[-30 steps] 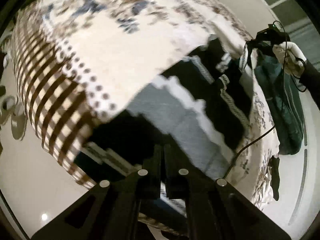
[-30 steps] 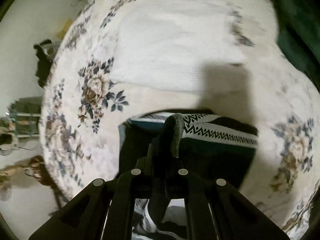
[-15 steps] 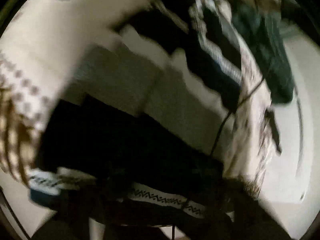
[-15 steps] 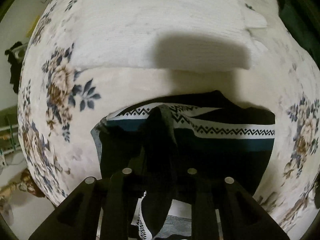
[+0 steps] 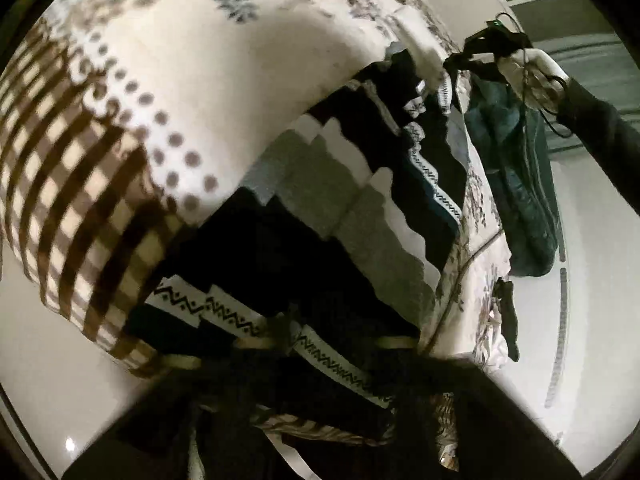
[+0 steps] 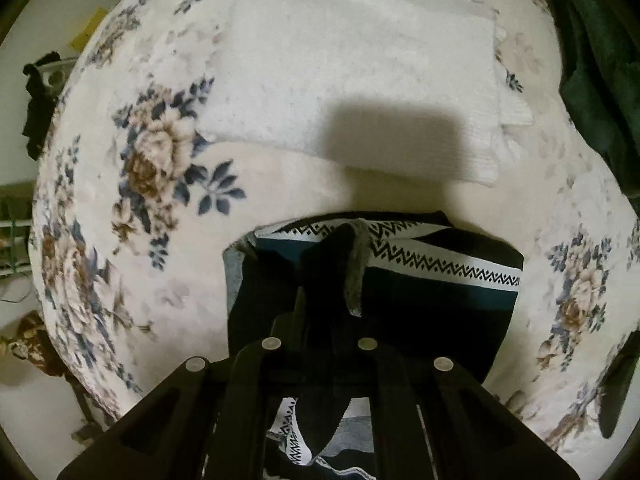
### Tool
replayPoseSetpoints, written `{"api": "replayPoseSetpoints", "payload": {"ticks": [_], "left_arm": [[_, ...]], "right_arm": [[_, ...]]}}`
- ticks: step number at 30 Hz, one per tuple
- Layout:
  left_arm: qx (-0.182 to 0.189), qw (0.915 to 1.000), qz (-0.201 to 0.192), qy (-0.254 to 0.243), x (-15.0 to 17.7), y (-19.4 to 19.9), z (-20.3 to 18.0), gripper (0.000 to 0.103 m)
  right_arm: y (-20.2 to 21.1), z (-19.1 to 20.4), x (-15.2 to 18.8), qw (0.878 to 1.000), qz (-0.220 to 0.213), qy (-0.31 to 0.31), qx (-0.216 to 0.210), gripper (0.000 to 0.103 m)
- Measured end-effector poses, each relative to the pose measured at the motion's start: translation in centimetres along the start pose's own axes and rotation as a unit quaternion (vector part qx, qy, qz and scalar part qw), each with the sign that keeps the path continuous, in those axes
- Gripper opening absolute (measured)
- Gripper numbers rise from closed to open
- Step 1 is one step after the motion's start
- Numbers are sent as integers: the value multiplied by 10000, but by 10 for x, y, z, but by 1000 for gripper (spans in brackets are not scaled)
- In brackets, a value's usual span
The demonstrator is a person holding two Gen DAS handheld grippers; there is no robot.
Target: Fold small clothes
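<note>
A small knit sweater (image 5: pixel 360 216) with black, grey, teal and white zigzag bands lies stretched along the floral blanket (image 5: pixel 248 64). My left gripper (image 5: pixel 292 344) is blurred at the bottom of the left wrist view, shut on the sweater's near patterned edge. My right gripper (image 6: pixel 324 300) is shut on the sweater's other end (image 6: pixel 400 272), a black fold with a grey strip pinched between the fingers, held just above the blanket (image 6: pixel 304 184). It also shows in the left wrist view (image 5: pixel 480 56), far right, in a gloved hand.
A folded white knit garment (image 6: pixel 360 92) lies on the blanket beyond the right gripper. A dark green garment (image 6: pixel 592 64) is heaped at the right edge and hangs off the side (image 5: pixel 524 184). A brown checked border (image 5: pixel 80 184) runs along the blanket's left edge above pale floor (image 5: pixel 48 360).
My left gripper swung in a fast blur and now holds the sweater's patterned edge. My right gripper stayed shut on its end and dipped closer to the blanket.
</note>
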State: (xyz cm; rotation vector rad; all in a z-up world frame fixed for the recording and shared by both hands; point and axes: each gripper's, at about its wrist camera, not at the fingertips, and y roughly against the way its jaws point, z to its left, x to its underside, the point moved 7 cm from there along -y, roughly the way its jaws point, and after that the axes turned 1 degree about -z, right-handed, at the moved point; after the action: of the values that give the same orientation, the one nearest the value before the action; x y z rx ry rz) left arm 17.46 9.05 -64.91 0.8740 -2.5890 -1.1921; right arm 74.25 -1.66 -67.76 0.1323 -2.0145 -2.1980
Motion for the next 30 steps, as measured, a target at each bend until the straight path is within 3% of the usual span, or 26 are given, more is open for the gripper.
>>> {"api": "replayPoseSetpoints", "payload": {"ticks": [1,4,9,10,11,12,13,18,22,26,30], "left_arm": [[66,10000,-2,52,-2,-5,-1,78],[129,9996,173,203,-7,-27,3,78],[-78,9984,498,-251,-1,-57,-12,76],[-238,9971,619,-369,4,-63,-12,63],[-413,9951,738,-505,9,-70,-12,40],[-654,9922,857,-624,13,-75,-11,5],[-721,9916,853,-660,16,-75,-11,5],[-816,9941,106,-705,13,-29,-30,5],[-763,9962,-219,-348,18,9,-31,5],[-910,9950,-416,-20,17,31,-11,5],[-1051,9931,-446,266,9,27,22,5]], "right_arm": [[-2,-2,0,10000,-5,-62,-33,8],[-8,-5,3,9998,-20,-169,-100,8],[-16,-9,7,9995,43,-273,-151,8],[-16,-11,7,9993,54,-310,-181,8],[-16,-11,7,9992,60,-332,-202,8],[-16,-12,7,9991,62,-356,-230,8],[-15,-12,6,9991,63,-354,-234,8],[-2,-3,5,9997,3,-192,-176,8],[10,16,2,9997,-36,-8,-236,8],[9,44,-1,9994,-13,214,-261,8],[-19,68,-6,9996,103,238,-146,8]]}}
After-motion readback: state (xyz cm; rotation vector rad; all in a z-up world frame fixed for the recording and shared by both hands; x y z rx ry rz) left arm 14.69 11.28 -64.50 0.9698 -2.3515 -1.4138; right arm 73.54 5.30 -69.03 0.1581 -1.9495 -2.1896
